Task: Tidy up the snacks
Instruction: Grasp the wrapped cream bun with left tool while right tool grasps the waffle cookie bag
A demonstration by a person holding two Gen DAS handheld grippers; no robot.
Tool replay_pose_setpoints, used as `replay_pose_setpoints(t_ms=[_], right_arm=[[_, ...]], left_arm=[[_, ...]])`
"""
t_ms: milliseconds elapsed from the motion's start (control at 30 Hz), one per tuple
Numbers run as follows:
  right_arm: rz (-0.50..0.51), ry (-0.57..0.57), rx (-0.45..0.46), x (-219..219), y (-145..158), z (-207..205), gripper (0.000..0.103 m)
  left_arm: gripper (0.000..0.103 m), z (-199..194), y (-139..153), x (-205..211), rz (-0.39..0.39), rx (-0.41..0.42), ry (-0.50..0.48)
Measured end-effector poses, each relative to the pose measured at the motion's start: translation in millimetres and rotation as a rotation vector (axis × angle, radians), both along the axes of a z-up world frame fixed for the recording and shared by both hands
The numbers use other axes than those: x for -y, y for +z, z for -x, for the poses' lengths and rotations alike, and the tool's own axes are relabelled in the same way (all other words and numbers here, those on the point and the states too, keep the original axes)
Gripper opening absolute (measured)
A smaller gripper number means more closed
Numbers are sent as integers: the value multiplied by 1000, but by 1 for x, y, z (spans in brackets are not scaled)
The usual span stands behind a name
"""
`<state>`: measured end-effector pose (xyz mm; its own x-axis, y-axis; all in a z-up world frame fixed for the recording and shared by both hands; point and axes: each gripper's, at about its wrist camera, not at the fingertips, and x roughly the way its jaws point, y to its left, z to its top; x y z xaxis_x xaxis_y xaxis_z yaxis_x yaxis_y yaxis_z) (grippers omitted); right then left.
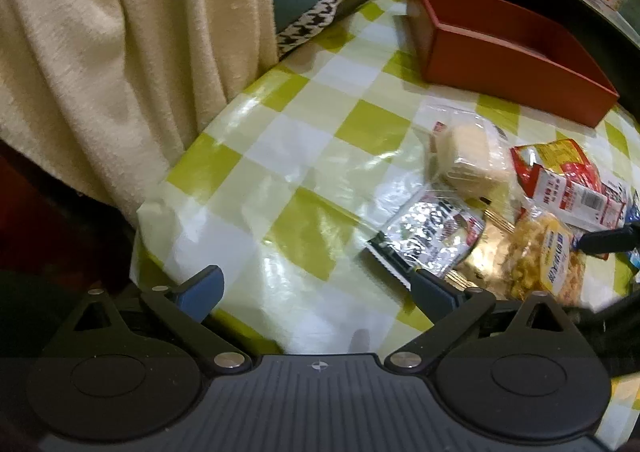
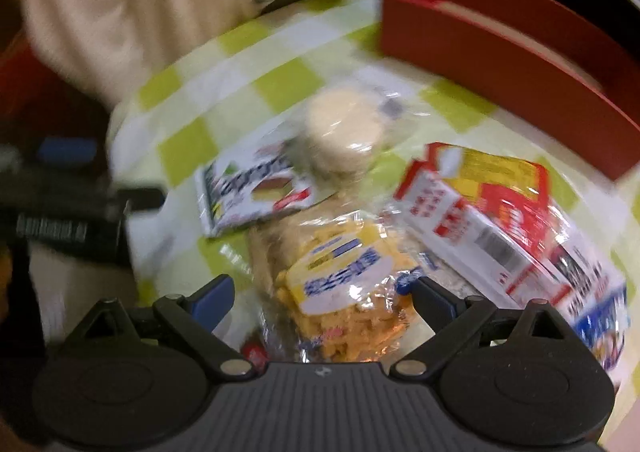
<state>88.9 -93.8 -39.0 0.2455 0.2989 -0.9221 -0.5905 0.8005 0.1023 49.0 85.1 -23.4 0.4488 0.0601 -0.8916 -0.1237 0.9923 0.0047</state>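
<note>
Left wrist: green-checked tablecloth (image 1: 304,156), cream curtain (image 1: 120,52), red tray (image 1: 516,64).

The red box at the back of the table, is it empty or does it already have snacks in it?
Empty, as far as visible. The red box shows only bare inner walls in the left wrist view; the snack packets all lie on the tablecloth.

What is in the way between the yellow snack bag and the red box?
The clear pack with the pale round cake and the red and white packet lie between the yellow snack bag and the red box. Lifted over them, the bag meets nothing else visible. The right gripper is open around the bag.
</note>
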Motion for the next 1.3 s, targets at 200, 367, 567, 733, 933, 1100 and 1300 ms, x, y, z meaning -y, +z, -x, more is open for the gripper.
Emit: replay_pose_setpoints(t_ms=[200, 367, 567, 733, 933, 1100, 1300], right_arm=[[76, 79, 5, -16, -18, -10, 103], [59, -5, -15, -1, -29, -19, 103], [-7, -108, 7, 20, -5, -4, 88], [-67, -186, 44, 42, 19, 17, 87], [-167, -318, 85, 72, 35, 17, 87], [-197, -382, 97, 87, 40, 6, 87], [-216, -450, 65, 107, 37, -8, 87]], left_arm=[[101, -1, 0, 9, 1, -5, -35], [101, -3, -3, 11, 13, -20, -48], [101, -4, -4, 17, 20, -25, -70], [101, -8, -3, 25, 18, -19, -101], [101, -34, 10, 46, 1, 44, -216], [102, -80, 29, 66, 54, 106, -227], [90, -121, -1, 92, -17, 38, -235]])
